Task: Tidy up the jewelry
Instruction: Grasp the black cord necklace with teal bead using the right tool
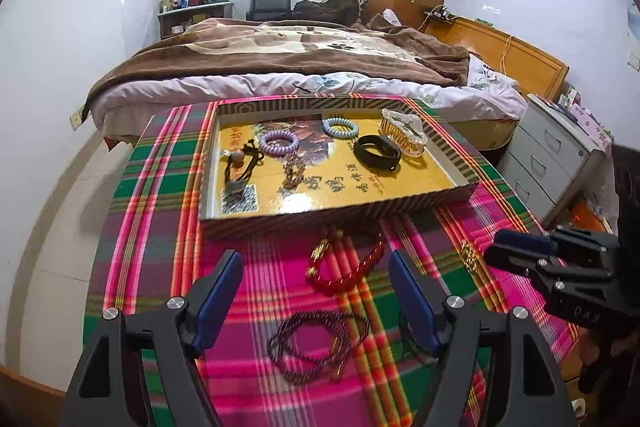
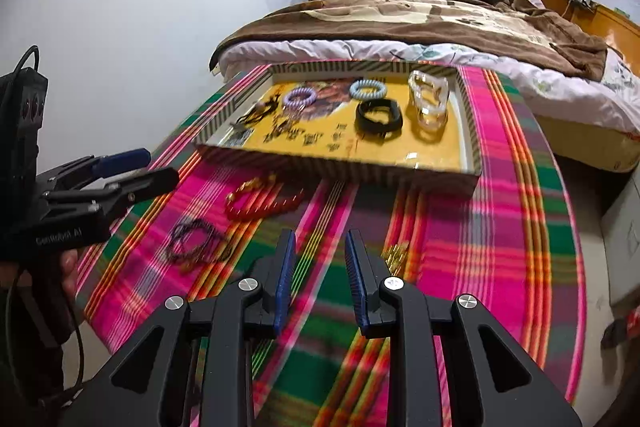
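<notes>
A shallow tray (image 1: pixel 340 215) (image 2: pixel 340 167) with a yellow floor sits on a plaid cloth. It holds a purple coil band (image 1: pixel 279 143), a blue coil band (image 1: pixel 340 126), a black wristband (image 1: pixel 377 151) (image 2: pixel 378 115), a clear hair claw (image 1: pixel 404 131) (image 2: pixel 430 103) and dark cords (image 1: pixel 240 167). On the cloth in front lie a red bead bracelet (image 1: pixel 344 263) (image 2: pixel 260 203), a dark bead string (image 1: pixel 316 343) (image 2: pixel 196 247) and a small gold piece (image 1: pixel 469 257) (image 2: pixel 394 255). My left gripper (image 1: pixel 316 267) is open above the red bracelet and empty. My right gripper (image 2: pixel 320 247) is open, narrower, empty, left of the gold piece.
The plaid cloth (image 1: pixel 160 227) covers a small table. A bed (image 1: pixel 300 67) stands right behind it. A grey drawer unit (image 1: pixel 552 155) stands to the right. A white wall (image 2: pixel 120 47) is on the left.
</notes>
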